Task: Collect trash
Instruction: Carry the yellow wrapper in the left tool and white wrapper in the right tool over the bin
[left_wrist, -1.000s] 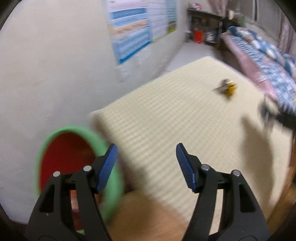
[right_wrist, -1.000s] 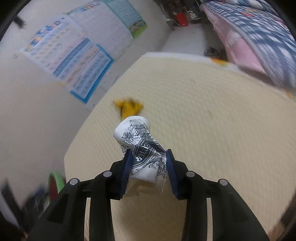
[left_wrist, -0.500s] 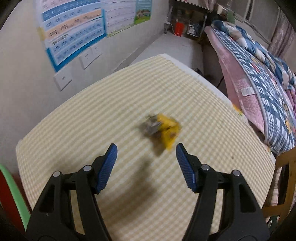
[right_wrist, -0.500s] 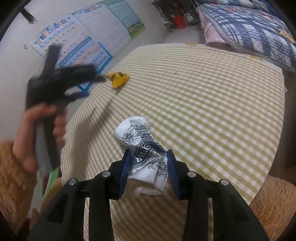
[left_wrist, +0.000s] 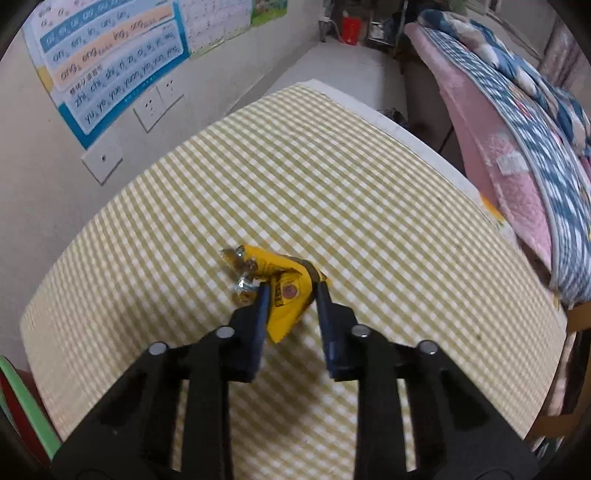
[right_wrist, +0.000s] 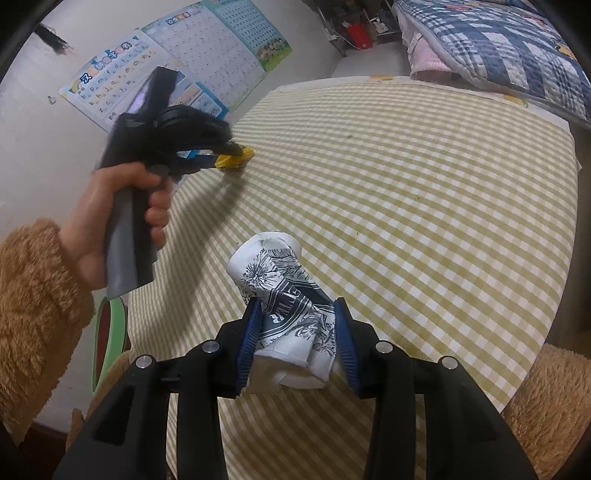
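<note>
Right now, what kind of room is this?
Most likely a home bedroom, possibly a child's: a bed with a quilted plaid blanket beside the checkered-cloth table, and pinyin learning posters on the wall.

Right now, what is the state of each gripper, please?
Left gripper: shut on the yellow wrapper, which lies on the table.
Right gripper: shut on the crushed paper cup.

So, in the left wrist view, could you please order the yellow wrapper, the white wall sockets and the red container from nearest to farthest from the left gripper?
1. Yellow wrapper: between the fingers of the left gripper, on the checked tablecloth.
2. White wall sockets: upper left, on the wall below the poster.
3. Red container: far end of the room, top centre.
</note>
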